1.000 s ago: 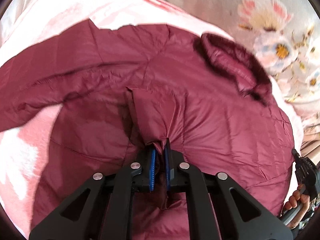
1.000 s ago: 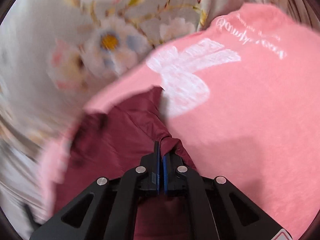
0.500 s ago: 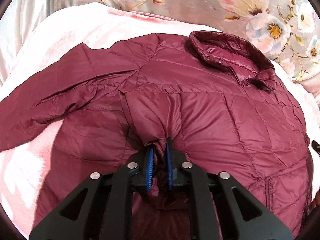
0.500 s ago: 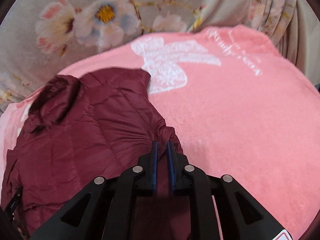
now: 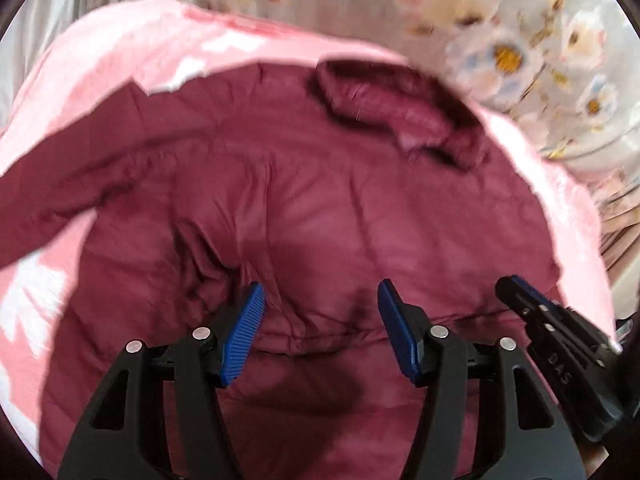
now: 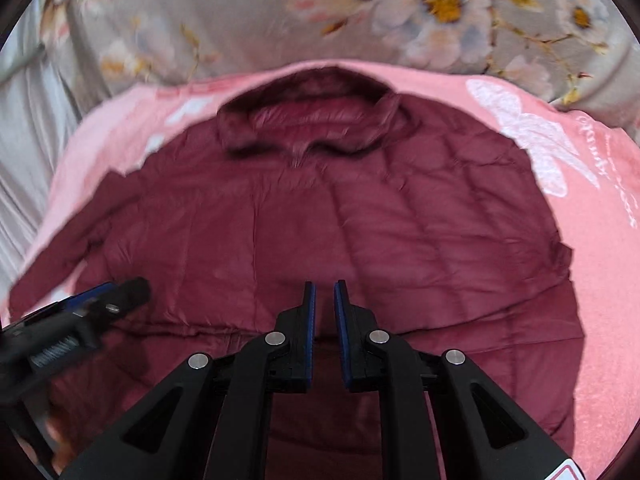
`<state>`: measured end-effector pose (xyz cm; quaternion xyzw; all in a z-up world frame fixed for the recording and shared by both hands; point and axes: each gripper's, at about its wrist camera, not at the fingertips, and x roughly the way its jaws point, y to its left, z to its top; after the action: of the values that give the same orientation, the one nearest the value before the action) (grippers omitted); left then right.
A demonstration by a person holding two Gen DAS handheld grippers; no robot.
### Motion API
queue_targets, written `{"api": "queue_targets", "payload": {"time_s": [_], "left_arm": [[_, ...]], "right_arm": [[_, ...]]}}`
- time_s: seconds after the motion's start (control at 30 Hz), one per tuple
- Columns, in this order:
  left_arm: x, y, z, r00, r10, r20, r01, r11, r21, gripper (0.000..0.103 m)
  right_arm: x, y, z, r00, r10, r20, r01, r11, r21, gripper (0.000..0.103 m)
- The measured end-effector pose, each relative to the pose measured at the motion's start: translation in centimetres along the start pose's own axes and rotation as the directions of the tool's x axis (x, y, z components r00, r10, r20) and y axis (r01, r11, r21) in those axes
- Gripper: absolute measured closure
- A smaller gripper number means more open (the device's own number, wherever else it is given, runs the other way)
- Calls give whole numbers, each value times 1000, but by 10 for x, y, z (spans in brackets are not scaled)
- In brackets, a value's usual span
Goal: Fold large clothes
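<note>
Maroon puffer jacket (image 5: 320, 208) flat, collar (image 6: 312, 120) far end. Left gripper (image 5: 320, 320) spread wide, right gripper (image 6: 324, 312) slightly parted; both empty above hem.

A pink fleece blanket (image 6: 592, 280) with a white butterfly print (image 6: 528, 136) covers the bed. Behind it lies grey bedding (image 6: 248, 12) printed with pale flowers (image 6: 436, 4), softly and evenly lit.

jacket (image 6: 320, 216) lies flat on the blanket (image 6: 600, 280), collar (image 6: 312, 120) at the far end, flowery sheet (image 6: 240, 12) behind it
</note>
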<state>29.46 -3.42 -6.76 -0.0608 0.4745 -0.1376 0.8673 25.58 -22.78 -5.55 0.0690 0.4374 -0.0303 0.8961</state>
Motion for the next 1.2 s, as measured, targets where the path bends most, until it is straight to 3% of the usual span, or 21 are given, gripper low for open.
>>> {"api": "queue_targets", "payload": {"time_s": [0.17, 0.37, 0.5, 0.83, 1.2], "left_arm": [[14, -4, -16, 998, 52, 24, -53, 997, 48, 46], [18, -17, -25, 989, 123, 82, -132, 985, 113, 42], [19, -19, -25, 988, 125, 92, -136, 984, 116, 42], [19, -20, -27, 985, 135, 103, -148, 981, 123, 41], [15, -16, -26, 988, 107, 113, -119, 988, 99, 40]], "right_arm": [[24, -2, -14, 999, -23, -41, 23, 1000, -13, 92], [26, 8, -24, 997, -80, 9, 81, 995, -54, 93], [27, 14, -26, 992, -121, 24, 123, 988, -89, 93], [29, 13, -26, 991, -131, 30, 133, 986, -97, 92], [29, 9, -24, 995, -99, 26, 100, 993, -67, 92]]}}
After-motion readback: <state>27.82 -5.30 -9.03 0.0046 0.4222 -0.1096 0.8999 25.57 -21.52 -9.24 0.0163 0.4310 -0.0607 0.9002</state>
